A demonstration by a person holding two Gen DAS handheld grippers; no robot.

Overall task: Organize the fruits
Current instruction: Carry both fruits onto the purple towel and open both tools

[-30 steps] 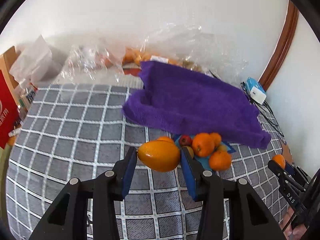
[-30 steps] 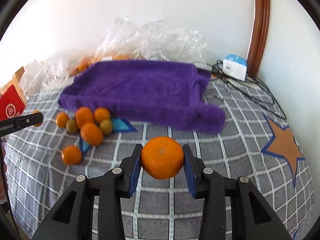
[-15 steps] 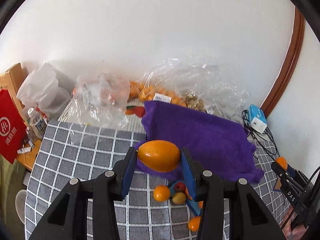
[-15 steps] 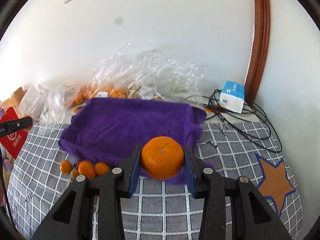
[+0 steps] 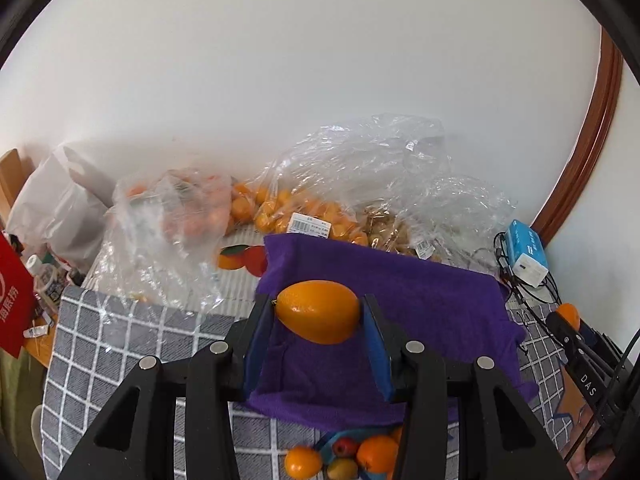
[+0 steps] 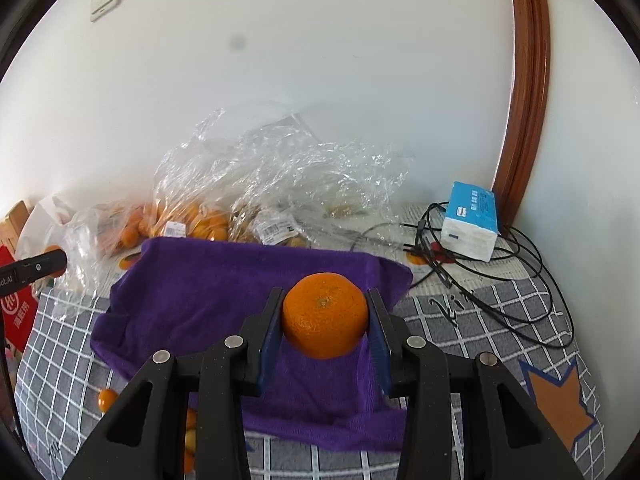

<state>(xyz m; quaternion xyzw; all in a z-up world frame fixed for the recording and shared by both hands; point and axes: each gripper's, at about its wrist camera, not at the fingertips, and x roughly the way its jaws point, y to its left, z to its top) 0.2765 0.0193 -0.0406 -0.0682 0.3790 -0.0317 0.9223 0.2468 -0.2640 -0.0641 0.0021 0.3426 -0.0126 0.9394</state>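
Observation:
My left gripper [image 5: 318,312] is shut on an oval orange-yellow mango [image 5: 318,311] and holds it in the air over the purple towel [image 5: 420,312]. My right gripper [image 6: 325,316] is shut on a round orange [image 6: 325,315], also raised over the purple towel [image 6: 208,292]. A small pile of oranges, a red apple and a green fruit [image 5: 344,458] lies on the checked cloth below the towel's near edge. The right gripper's tip with its orange shows at the right of the left wrist view [image 5: 568,320].
Clear plastic bags of small oranges [image 5: 288,212] and nuts lie against the white wall behind the towel. A blue-white box [image 6: 472,220] and black cables [image 6: 500,280] sit at the back right. A red bag [image 5: 12,300] and white bag [image 5: 56,208] are at left.
Both grippers have risen and moved toward the wall with their fruits still held. The towel now lies right beneath them and the fruit pile has dropped to the bottom of the views.

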